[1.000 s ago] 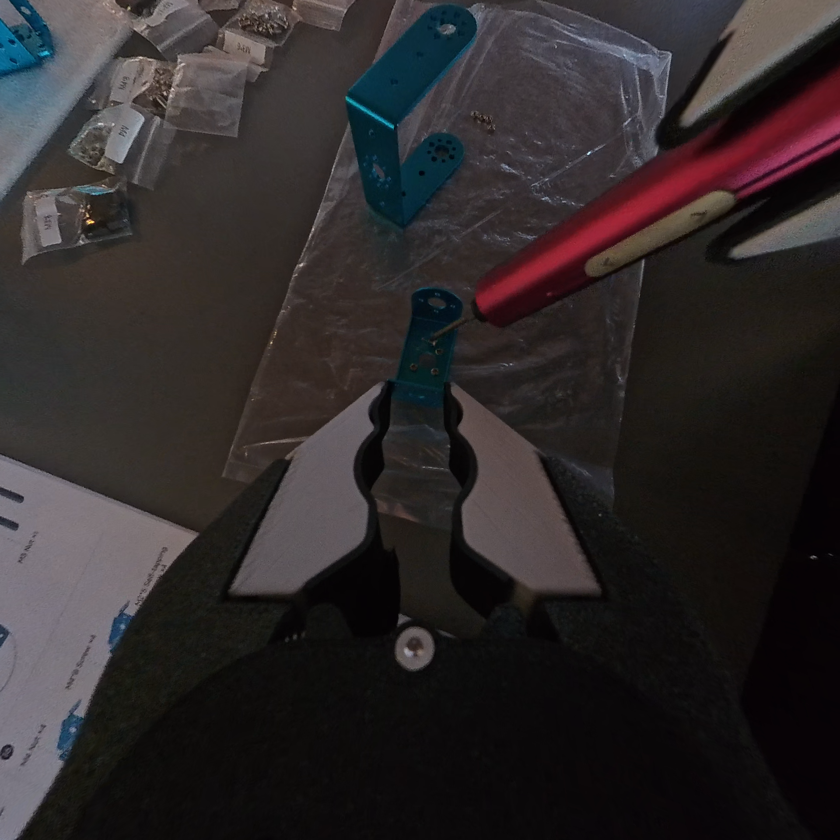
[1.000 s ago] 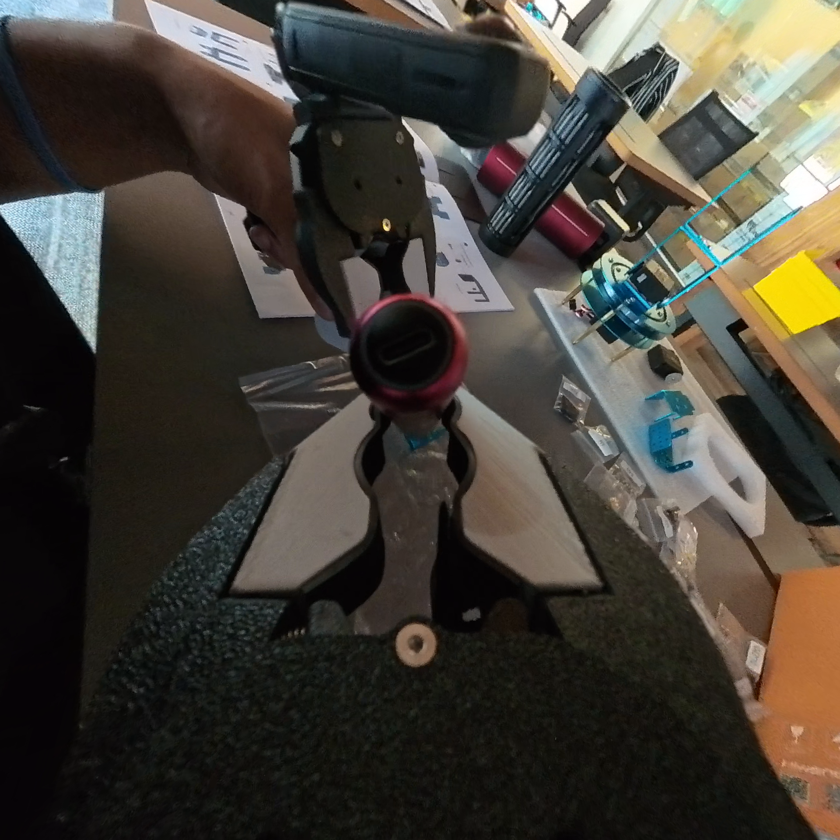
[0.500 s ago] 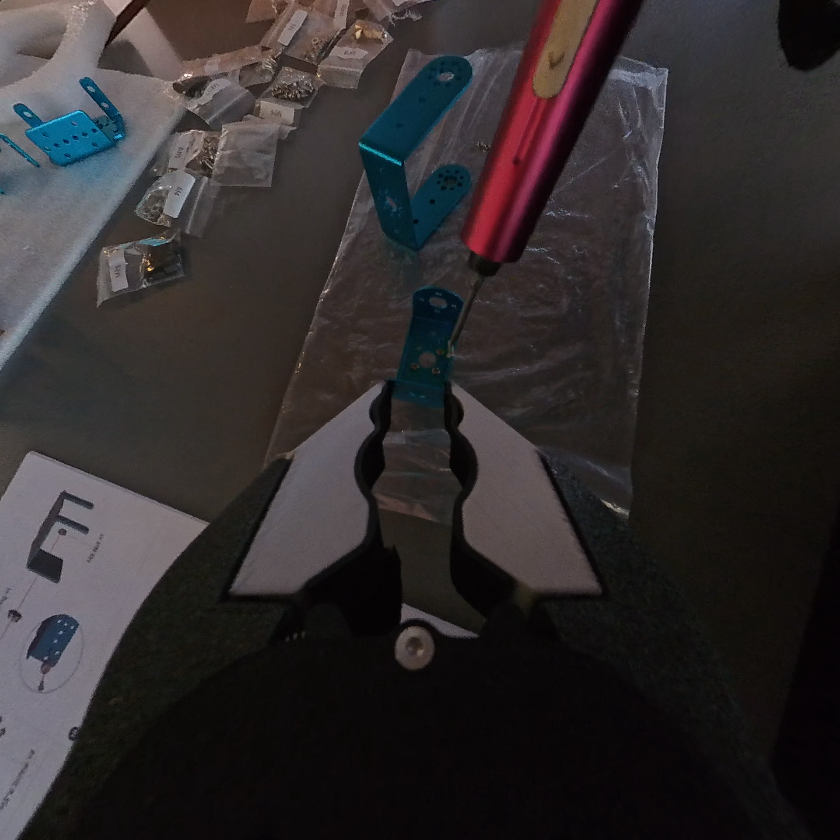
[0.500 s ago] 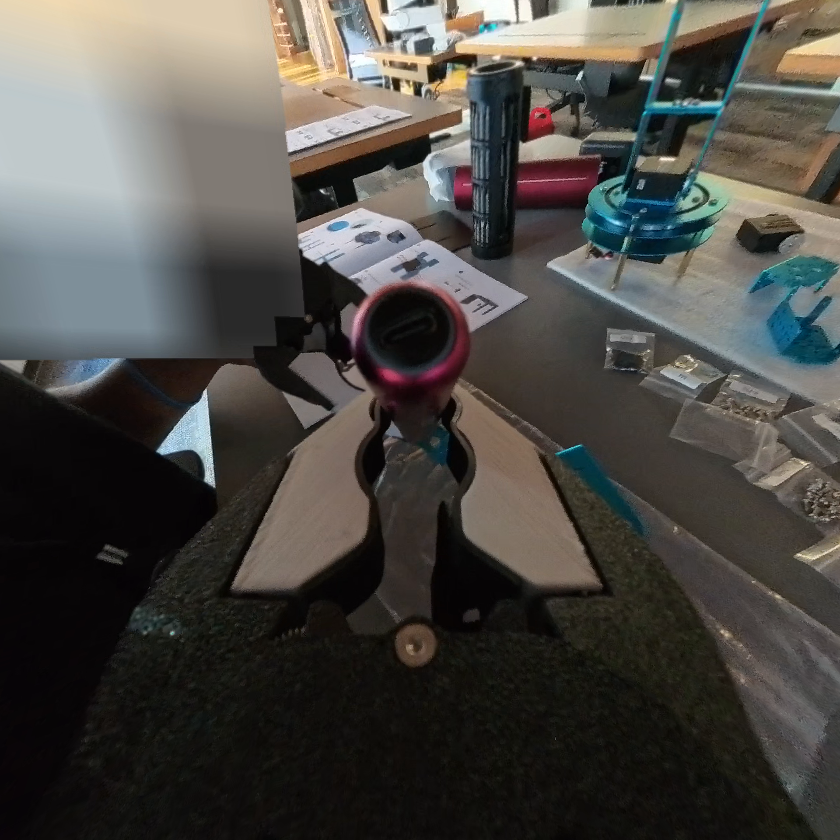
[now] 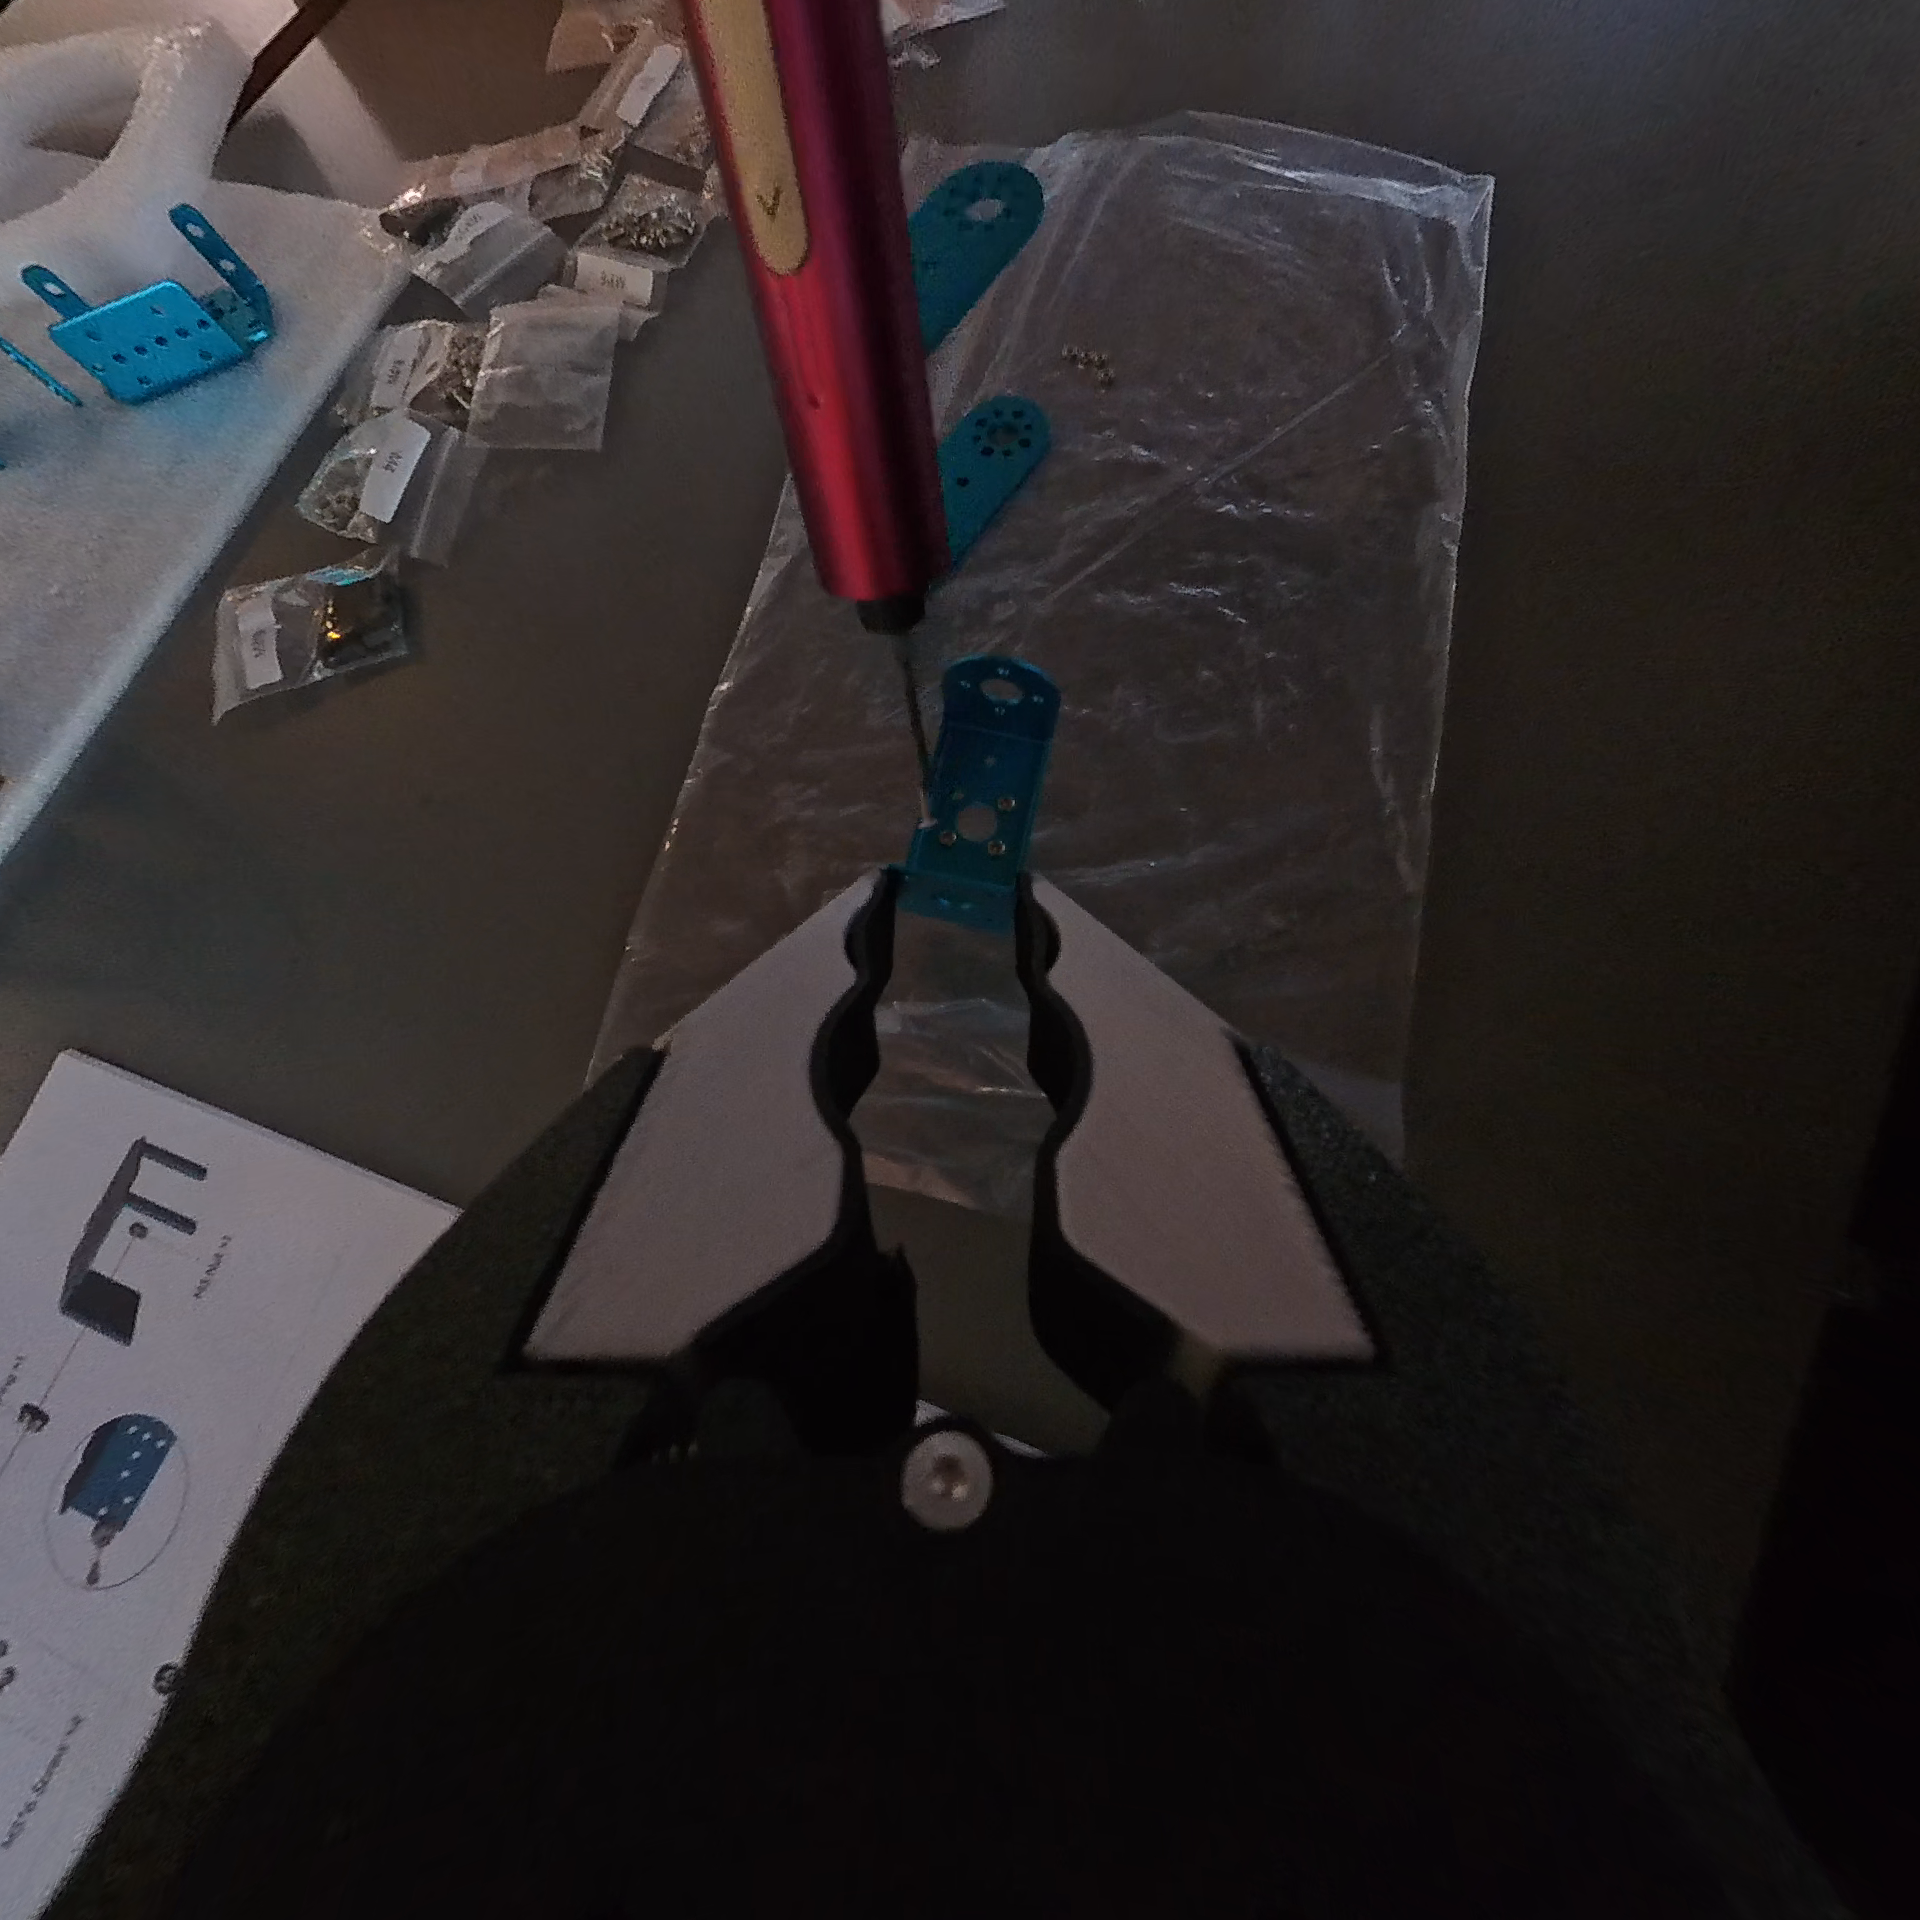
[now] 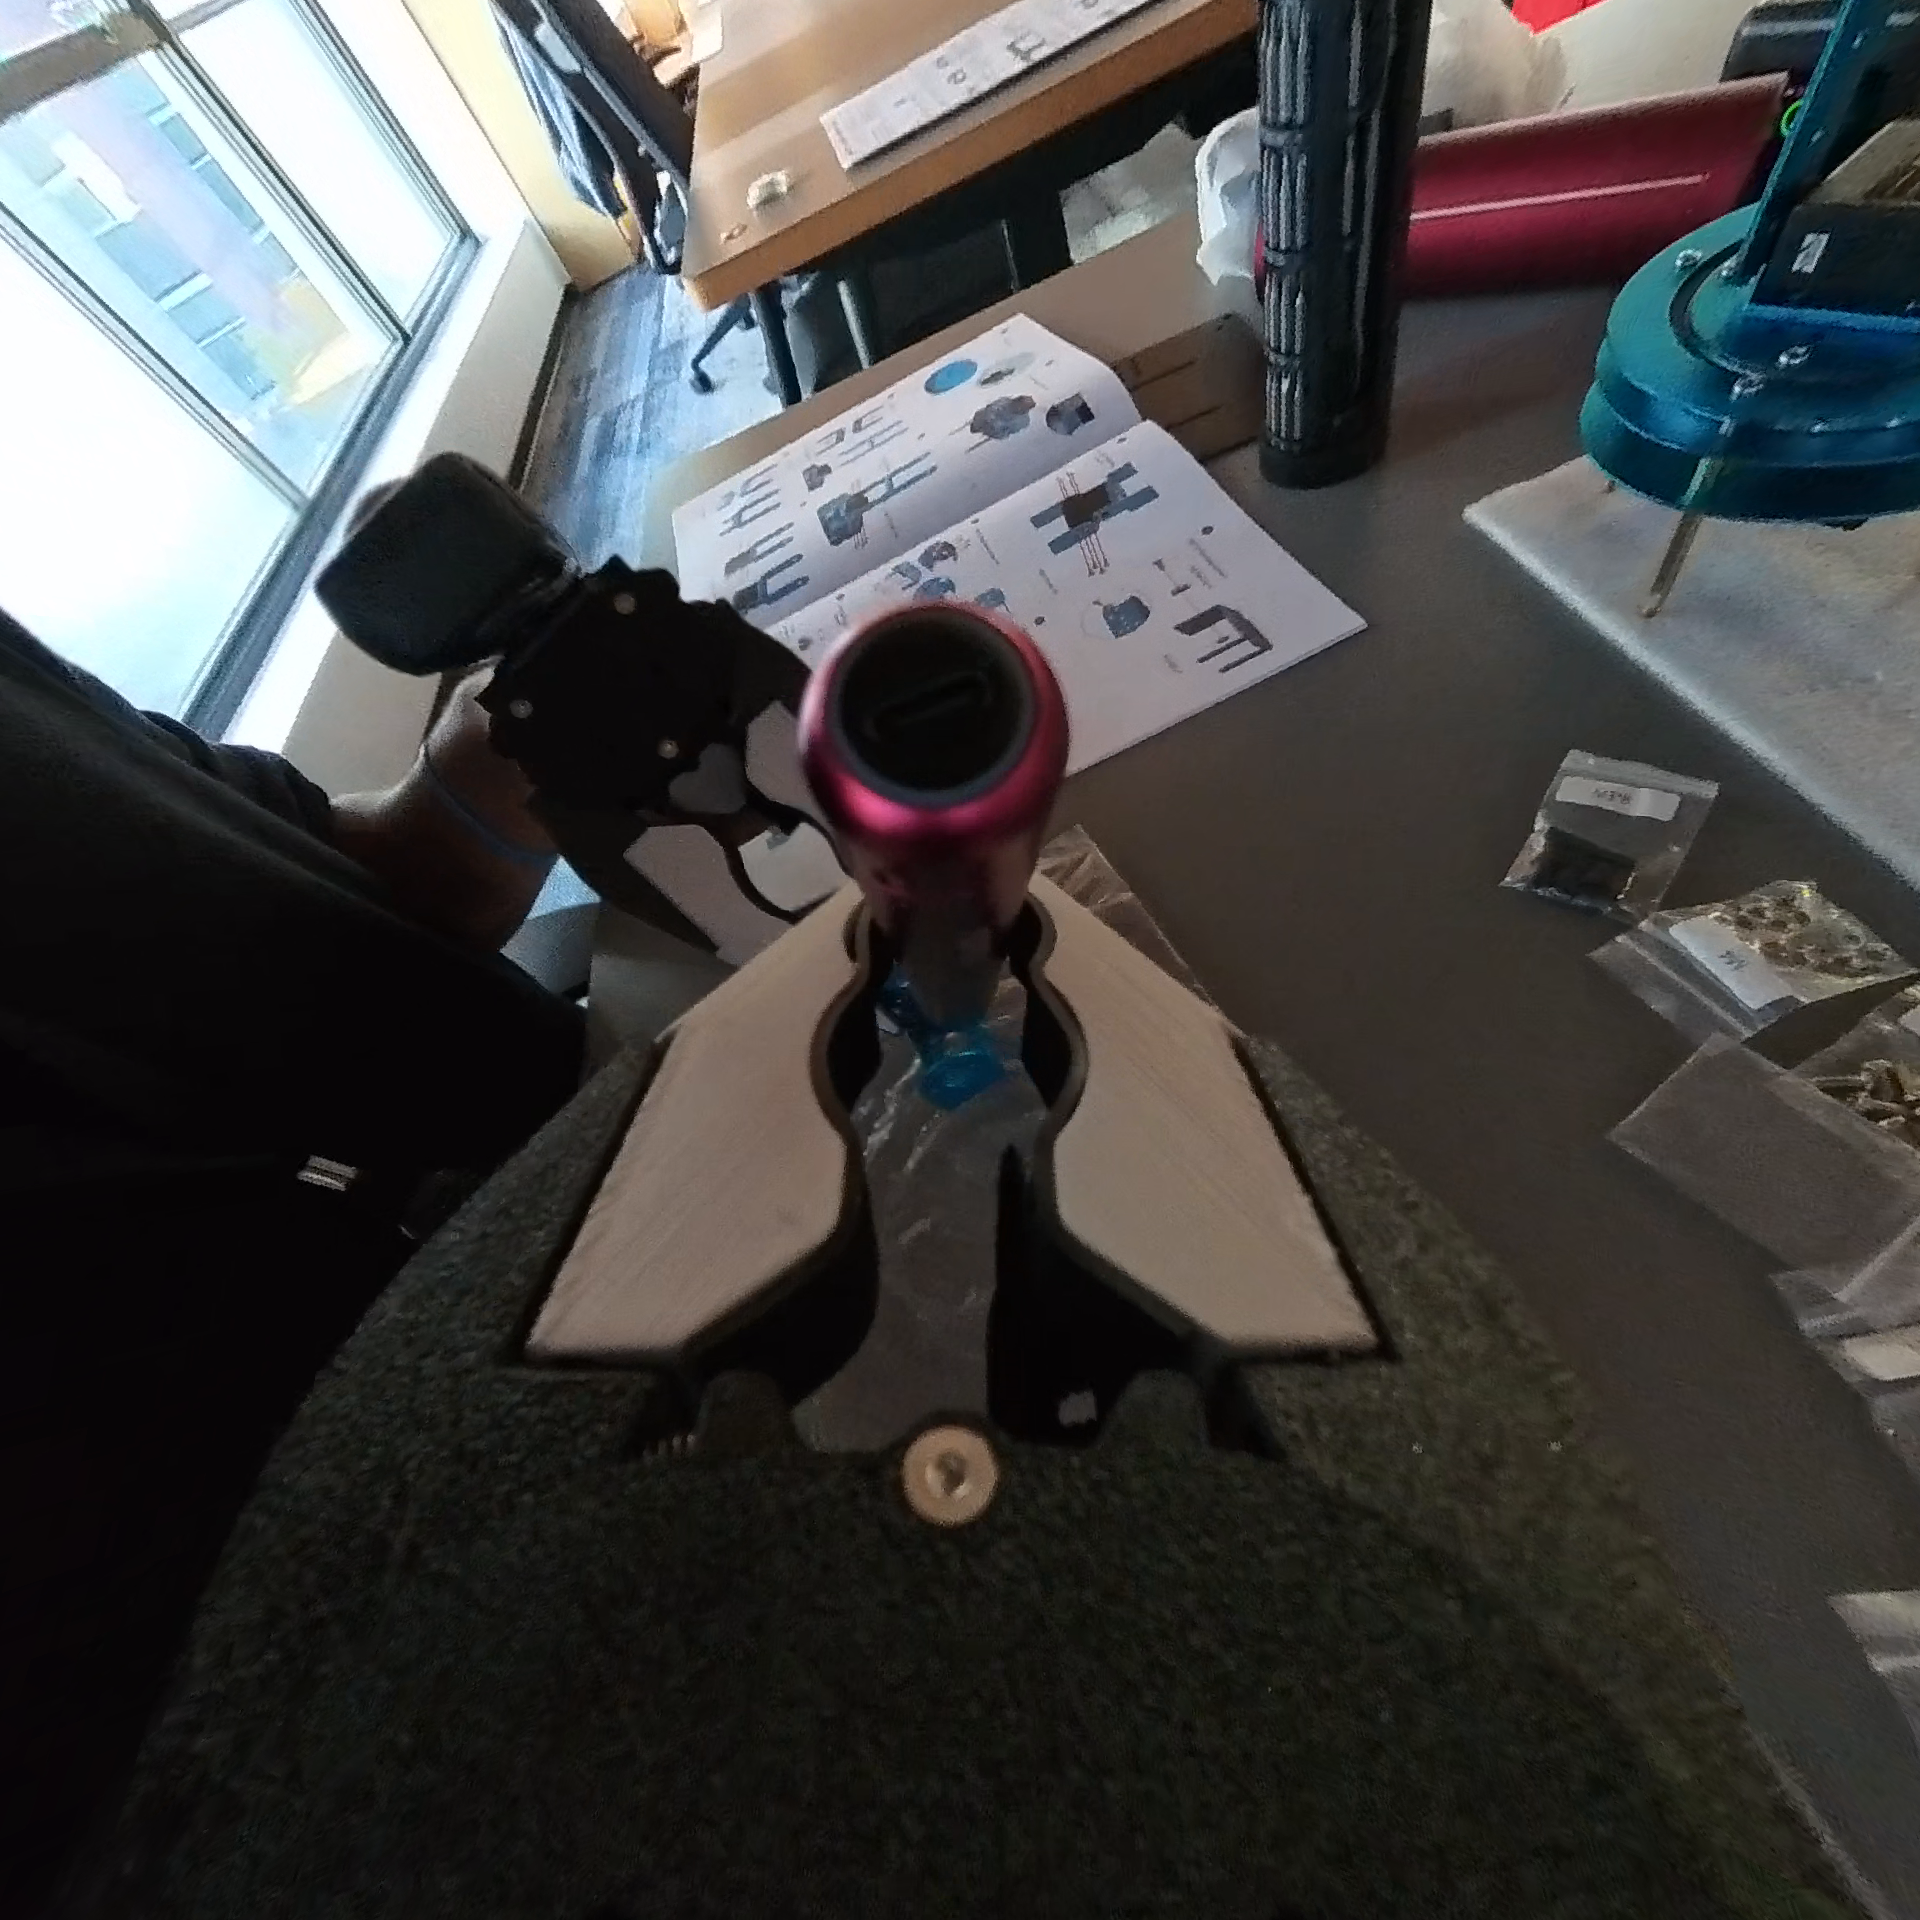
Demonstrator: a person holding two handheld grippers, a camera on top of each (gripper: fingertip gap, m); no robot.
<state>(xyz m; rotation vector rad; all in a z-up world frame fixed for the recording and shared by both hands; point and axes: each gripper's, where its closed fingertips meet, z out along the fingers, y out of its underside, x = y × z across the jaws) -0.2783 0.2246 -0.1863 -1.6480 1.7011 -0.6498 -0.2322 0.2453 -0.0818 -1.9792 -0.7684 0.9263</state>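
The left hand-held gripper (image 5: 956, 894) is holding a small blue bracket (image 5: 987, 800), its jaws closed to a narrow gap on the bracket's lower end, so that the part is standing above a clear plastic bag (image 5: 1247, 623) lying on the dark worktop (image 5: 416, 831). The right hand-held gripper (image 6: 940, 914) is clamping a red screwdriver (image 5: 831, 312) around its body, jaws drawn in tight against it. The thin bit (image 5: 916, 727) is pointing down at the bracket's left edge, its tip sitting at a bright fastener beside the central hole. Small brass-coloured fasteners seem to be sitting in the other holes around that central hole, though they are too small to tell how deep. A few loose screws (image 5: 1088, 362) are lying on the far part of the bag, near a larger blue U-shaped bracket (image 5: 987, 468) partly hidden behind the screwdriver. Small bags of hardware (image 5: 499, 343) are spreading toward the worktop's far left, beside white foam (image 5: 104, 468) carrying a perforated blue bracket (image 5: 156, 332). An open instruction booklet (image 6: 1039, 520) is lying at the worktop's edge nearest the window.
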